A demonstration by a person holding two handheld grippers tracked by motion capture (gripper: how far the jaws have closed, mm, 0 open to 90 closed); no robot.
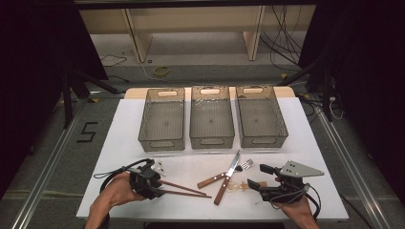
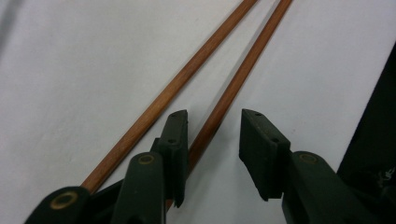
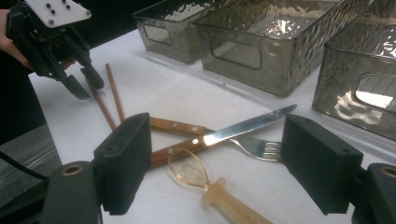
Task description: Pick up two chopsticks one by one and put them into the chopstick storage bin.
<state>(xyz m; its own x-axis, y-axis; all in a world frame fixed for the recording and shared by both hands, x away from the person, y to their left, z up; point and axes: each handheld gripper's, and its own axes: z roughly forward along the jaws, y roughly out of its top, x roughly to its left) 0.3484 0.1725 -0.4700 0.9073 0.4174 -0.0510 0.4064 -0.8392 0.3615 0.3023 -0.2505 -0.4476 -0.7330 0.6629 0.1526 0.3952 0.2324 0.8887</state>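
Note:
Two brown wooden chopsticks [image 1: 185,189] lie side by side on the white table [image 1: 124,143]. My left gripper [image 1: 161,187] is at their near ends and stands open. In the left gripper view, one chopstick [image 2: 233,84] runs between the jaws close to the left one, and the other chopstick [image 2: 177,84] lies outside it. My right gripper [image 1: 258,176] is open wide in front of a wood-handled knife [image 3: 247,126] crossed over a fork [image 3: 261,148]. A clear spoon [image 3: 187,169] with a beige handle lies just before the right gripper [image 3: 217,135].
Three translucent grey bins, the left bin [image 1: 162,119], middle bin [image 1: 212,117] and right bin [image 1: 261,116], stand in a row at the back of the table, with nothing in them. The table's front edge is close behind both hands. Cables trail from each gripper.

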